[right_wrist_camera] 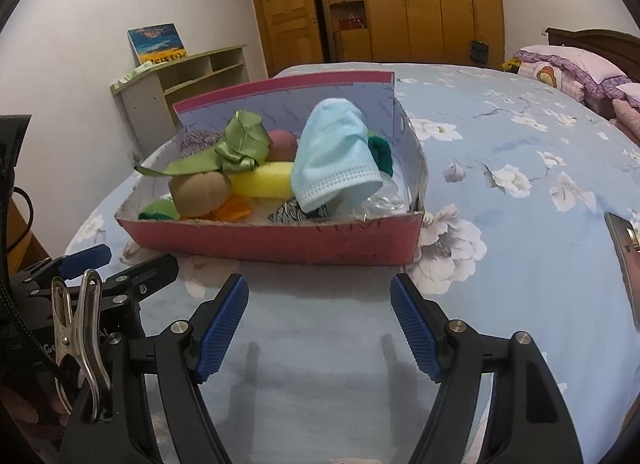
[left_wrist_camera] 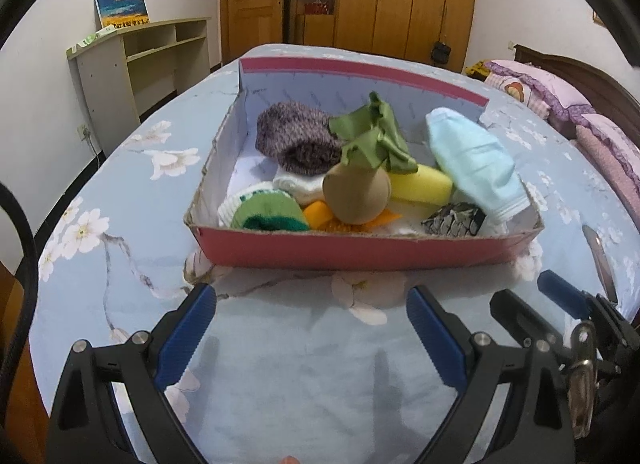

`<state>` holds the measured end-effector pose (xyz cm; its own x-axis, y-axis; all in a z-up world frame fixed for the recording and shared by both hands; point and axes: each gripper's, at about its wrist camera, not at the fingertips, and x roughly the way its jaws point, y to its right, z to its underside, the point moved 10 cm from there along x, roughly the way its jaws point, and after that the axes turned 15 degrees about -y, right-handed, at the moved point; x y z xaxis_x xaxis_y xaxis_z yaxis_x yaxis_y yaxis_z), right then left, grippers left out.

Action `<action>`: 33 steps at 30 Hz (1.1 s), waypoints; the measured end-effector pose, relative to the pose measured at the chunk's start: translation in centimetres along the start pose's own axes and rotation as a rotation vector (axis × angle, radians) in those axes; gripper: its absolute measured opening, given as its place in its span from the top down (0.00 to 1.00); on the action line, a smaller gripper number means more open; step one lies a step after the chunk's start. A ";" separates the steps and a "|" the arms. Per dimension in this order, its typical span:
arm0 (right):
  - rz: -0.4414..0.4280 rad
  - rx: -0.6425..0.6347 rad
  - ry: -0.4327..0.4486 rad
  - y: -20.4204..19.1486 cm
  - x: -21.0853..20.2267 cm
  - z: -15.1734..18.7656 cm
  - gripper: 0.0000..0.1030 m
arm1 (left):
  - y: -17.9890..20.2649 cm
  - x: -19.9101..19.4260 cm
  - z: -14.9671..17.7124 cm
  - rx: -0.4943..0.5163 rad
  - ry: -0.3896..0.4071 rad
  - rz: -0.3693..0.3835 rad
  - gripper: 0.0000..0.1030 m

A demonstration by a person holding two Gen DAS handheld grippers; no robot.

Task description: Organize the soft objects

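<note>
Sitting beyond both fingers: red box (soft stuff inside).

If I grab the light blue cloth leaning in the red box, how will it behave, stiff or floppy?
Probably floppy: the light blue cloth sags in soft folds against the red box wall. Likely light, since it leans on the yellow sponge without visibly denting it. Its hemmed edge hangs loose, so it may drape or unfold when lifted; pinch it mid-body.

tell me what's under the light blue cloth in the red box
The light blue cloth leans over clear crumpled plastic and a black-and-white patterned piece in the red box. Whatever lies deeper beneath it is covered.
</note>
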<state>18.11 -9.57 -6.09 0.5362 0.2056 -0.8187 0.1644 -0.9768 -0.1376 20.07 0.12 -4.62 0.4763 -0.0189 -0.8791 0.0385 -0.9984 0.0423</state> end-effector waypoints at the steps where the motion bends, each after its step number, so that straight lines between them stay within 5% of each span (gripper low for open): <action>1: 0.004 -0.001 -0.002 0.0 0.1 0.1 0.27 | 0.0 0.3 0.1 0.001 -0.006 -0.003 0.05; 33: 0.005 0.024 -0.051 0.6 2.2 1.2 0.27 | 0.1 4.2 2.1 0.014 -0.090 -0.014 0.05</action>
<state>18.42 -9.74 -8.59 0.4941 0.1975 -0.8467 0.1415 -0.9791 -0.1459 20.25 -0.20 -9.25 0.3947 -0.0091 -0.9188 0.0324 -0.9992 0.0238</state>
